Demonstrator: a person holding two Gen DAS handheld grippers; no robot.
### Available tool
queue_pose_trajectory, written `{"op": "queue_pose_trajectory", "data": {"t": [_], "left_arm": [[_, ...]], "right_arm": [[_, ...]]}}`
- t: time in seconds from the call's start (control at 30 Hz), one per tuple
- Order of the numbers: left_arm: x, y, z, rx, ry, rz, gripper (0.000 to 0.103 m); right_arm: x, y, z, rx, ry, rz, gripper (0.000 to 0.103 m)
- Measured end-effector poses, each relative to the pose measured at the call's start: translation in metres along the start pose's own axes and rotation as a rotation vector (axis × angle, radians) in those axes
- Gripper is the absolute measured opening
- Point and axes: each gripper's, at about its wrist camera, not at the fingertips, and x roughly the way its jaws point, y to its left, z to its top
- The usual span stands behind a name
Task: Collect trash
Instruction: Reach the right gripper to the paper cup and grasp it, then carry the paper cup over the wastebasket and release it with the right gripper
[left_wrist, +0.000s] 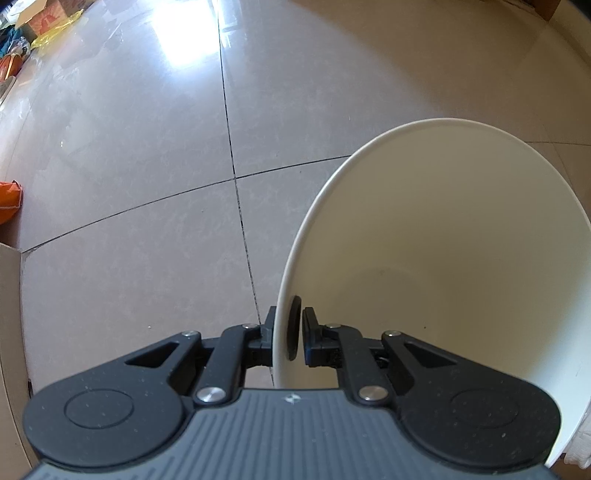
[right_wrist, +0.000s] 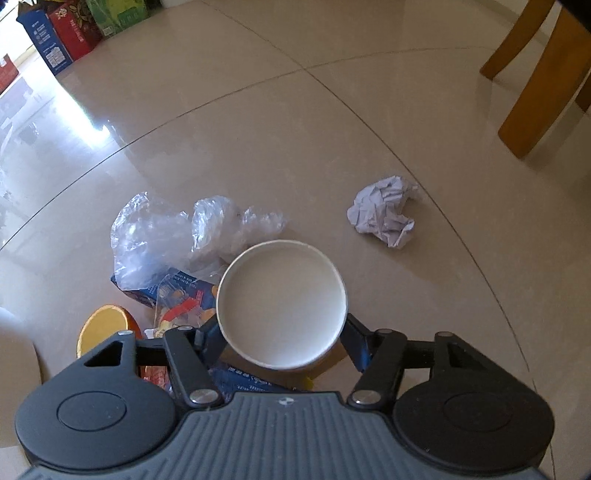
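Note:
In the left wrist view my left gripper is shut on the rim of a white trash bin, one finger outside its wall and one inside; the bin looks empty. In the right wrist view my right gripper is shut on a white paper cup, open mouth facing the camera, held above the floor. Below it lie a clear plastic bag, a blue printed wrapper and a gold round lid. A crumpled paper ball sits on the tiles to the right.
Wooden chair legs stand at the far right. Coloured cartons line the far left. In the left wrist view a cardboard box is at the left edge, with an orange bag and yellow plastic beyond.

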Motion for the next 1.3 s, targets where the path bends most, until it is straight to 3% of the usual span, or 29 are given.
{"op": "queue_pose_trajectory", "data": {"t": [0.27,0.5,0.67,0.9,1.07,1.3], "left_arm": [[-0.003,0.004,-0.001,-0.007,-0.002,-0.001,0.010],[-0.004,0.005,-0.002,-0.011,-0.007,0.004,0.010],[-0.005,0.005,-0.004,-0.006,-0.013,0.009,0.010],[-0.006,0.006,-0.003,-0.006,-0.004,-0.008,0.010],[-0.006,0.012,0.002,-0.014,0.006,-0.027,0.010],[-0.005,0.015,0.004,-0.010,0.007,-0.030,0.009]], "right_arm": [[-0.026,0.011,0.018,-0.093,-0.009,-0.050,0.069],[-0.106,0.032,0.046,-0.255,-0.034,-0.017,0.069],[-0.193,0.077,0.057,-0.363,-0.081,0.140,0.069],[-0.286,0.193,0.034,-0.590,-0.130,0.460,0.069],[-0.294,0.274,0.009,-0.752,-0.078,0.572,0.069],[-0.254,0.313,-0.019,-0.830,0.006,0.504,0.069]]}}
